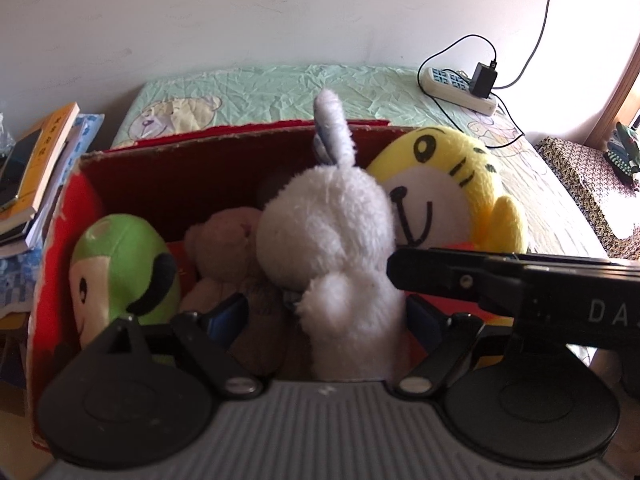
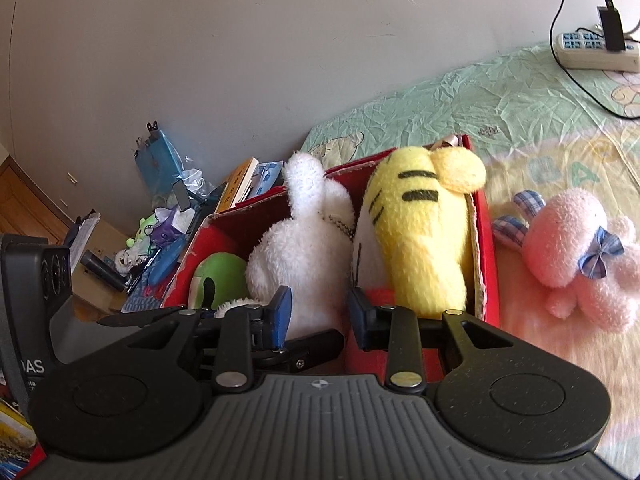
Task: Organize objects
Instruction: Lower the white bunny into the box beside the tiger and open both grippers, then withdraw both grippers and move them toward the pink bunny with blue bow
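Note:
A red cardboard box (image 1: 180, 168) on the bed holds several plush toys: a green one (image 1: 124, 268), a brown bear (image 1: 228, 252), a white rabbit (image 1: 332, 240) and a yellow tiger (image 1: 444, 184). My left gripper (image 1: 326, 312) is open, its jaws on either side of the white rabbit's lower body over the box. My right gripper (image 2: 320, 312) is open just above the near box wall (image 2: 486, 264), beside the white rabbit (image 2: 300, 240) and yellow tiger (image 2: 420, 240). A pink plush rabbit (image 2: 576, 256) lies on the bed right of the box.
A power strip (image 1: 460, 88) with a charger and cables lies at the far right of the green sheet (image 1: 260, 88). Books (image 1: 36, 168) are stacked left of the box. A cluttered desk (image 2: 132, 248) stands beyond. The wall is behind.

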Demonstrator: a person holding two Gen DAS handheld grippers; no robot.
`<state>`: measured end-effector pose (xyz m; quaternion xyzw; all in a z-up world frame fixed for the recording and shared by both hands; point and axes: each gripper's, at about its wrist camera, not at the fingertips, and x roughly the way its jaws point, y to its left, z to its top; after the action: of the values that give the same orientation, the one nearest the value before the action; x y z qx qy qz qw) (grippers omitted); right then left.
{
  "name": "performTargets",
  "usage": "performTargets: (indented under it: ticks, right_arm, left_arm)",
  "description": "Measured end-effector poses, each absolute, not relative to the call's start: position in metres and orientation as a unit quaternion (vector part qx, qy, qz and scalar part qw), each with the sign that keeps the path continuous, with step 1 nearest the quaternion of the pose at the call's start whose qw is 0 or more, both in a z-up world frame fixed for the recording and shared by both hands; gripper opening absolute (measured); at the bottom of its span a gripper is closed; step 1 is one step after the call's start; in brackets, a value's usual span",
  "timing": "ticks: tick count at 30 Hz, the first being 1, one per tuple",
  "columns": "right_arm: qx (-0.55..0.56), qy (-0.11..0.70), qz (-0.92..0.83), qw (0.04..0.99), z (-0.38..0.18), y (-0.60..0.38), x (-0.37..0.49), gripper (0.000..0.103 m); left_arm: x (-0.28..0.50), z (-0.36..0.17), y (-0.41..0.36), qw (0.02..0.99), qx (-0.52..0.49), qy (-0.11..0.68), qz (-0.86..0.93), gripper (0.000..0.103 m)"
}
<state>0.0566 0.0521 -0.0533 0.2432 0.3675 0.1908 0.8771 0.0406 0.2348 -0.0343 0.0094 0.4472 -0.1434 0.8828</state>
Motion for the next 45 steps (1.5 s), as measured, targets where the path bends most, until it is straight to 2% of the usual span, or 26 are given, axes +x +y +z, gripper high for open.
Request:
performTargets:
  ticks: [34, 45]
  right_arm:
    - [0.255, 0.34, 0.244, 0.872, -0.043, 0.01, 0.005, 0.036]
    - [0.249, 0.34, 0.265, 0.867, -0.042, -0.018, -0.006, 0.036]
  left_arm:
    - [-0.02, -0.009, 0.194, 0.905, 0.04, 0.421, -0.046, 0.086]
    - [-0.043, 0.018, 0.176, 0.923, 0.048, 0.381, -0.01, 0.089]
